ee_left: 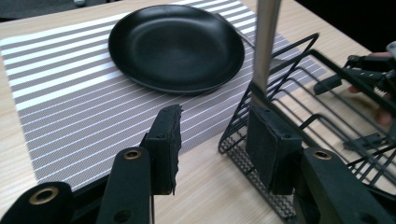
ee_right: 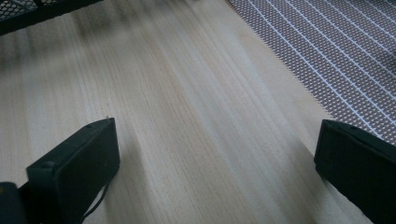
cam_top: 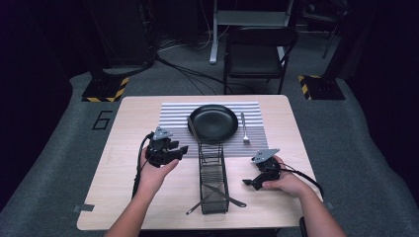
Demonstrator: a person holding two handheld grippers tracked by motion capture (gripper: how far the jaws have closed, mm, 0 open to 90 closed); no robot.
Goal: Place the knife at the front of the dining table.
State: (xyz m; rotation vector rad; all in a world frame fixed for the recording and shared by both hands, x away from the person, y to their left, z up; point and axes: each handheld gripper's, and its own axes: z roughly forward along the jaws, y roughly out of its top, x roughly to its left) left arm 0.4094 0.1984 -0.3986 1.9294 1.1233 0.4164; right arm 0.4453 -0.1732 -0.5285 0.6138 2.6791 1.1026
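Wooden counter (cam_top: 123,197) is carrying a wire basket (cam_top: 213,183) at six o'clock from the black plate (cam_top: 213,122), where the left tool (ee_left: 217,140) is sitting spread beside a knife (ee_left: 265,44) and the right tool (ee_right: 215,163) is gaping.

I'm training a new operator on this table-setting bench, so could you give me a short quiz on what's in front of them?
1. True or false: in the high view, the fork lies to the left of the black plate.
2. What lies beneath the open jaws of the right gripper? A) bare wooden table B) a cup C) a folded cloth
3. What is the black plate resting on?

Key:
1. False. The fork is to the plate's right.
2. A
3. The striped placemat.
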